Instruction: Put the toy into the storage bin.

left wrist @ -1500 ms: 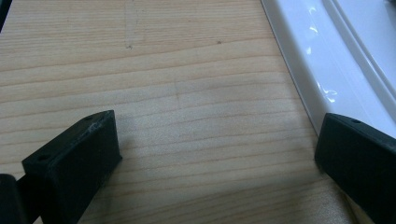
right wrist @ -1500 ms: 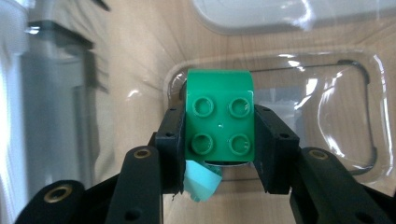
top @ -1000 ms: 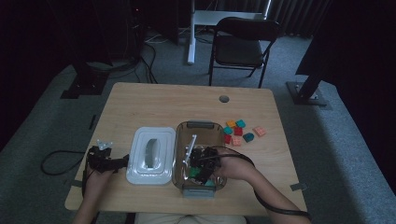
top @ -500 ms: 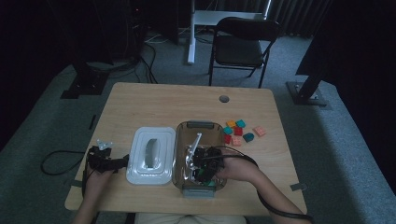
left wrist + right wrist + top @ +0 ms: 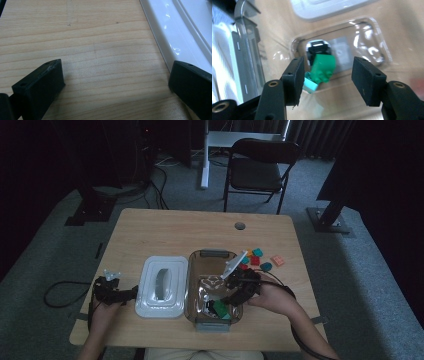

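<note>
The right gripper hangs over the clear container, fingers having just been opening, nothing between them — the green block lies on its floor — and could clip the rim when leaving.

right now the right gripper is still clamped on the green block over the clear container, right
Not quite: the right gripper has just been opening, and the green block lies free in the clear container, apart from both pads. The right gripper view shows this.
</note>
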